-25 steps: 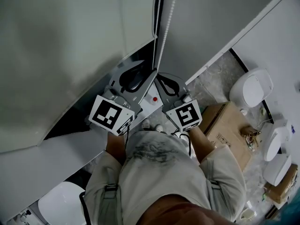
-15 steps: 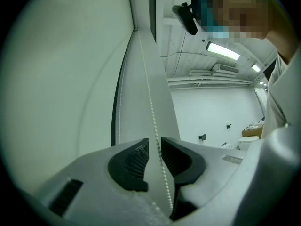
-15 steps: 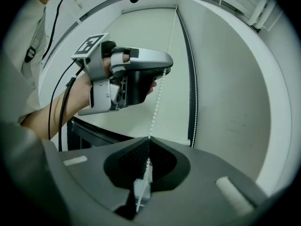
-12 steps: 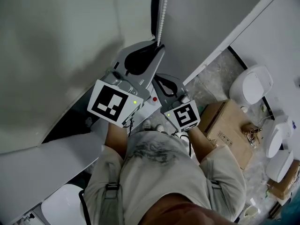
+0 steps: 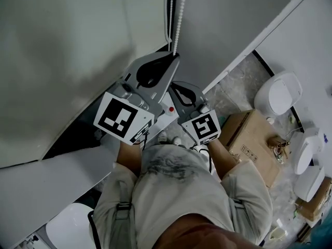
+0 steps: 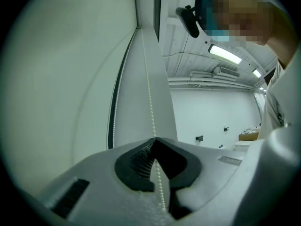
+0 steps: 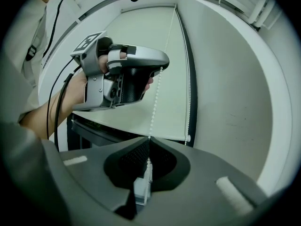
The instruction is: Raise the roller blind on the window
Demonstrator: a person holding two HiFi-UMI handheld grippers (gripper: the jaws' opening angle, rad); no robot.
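**Both grippers pinched on the bead chain, left above right**

Head view: at centre frame, your left gripper [image 5: 174, 56] sat above the right gripper [image 5: 172, 84] on the bead chain [image 5: 179, 19], beside the roller blind [image 5: 62, 45], likely for a hand-over-hand pull.
Left gripper view: its fingers had just closed onto the chain.
Right gripper view: fingers clamped the chain lower down, probably to hold it taut.

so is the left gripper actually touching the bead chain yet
Touching. The left gripper view shows the left gripper with its jaws, which have just been closing, pinched together on the bead chain running between them.
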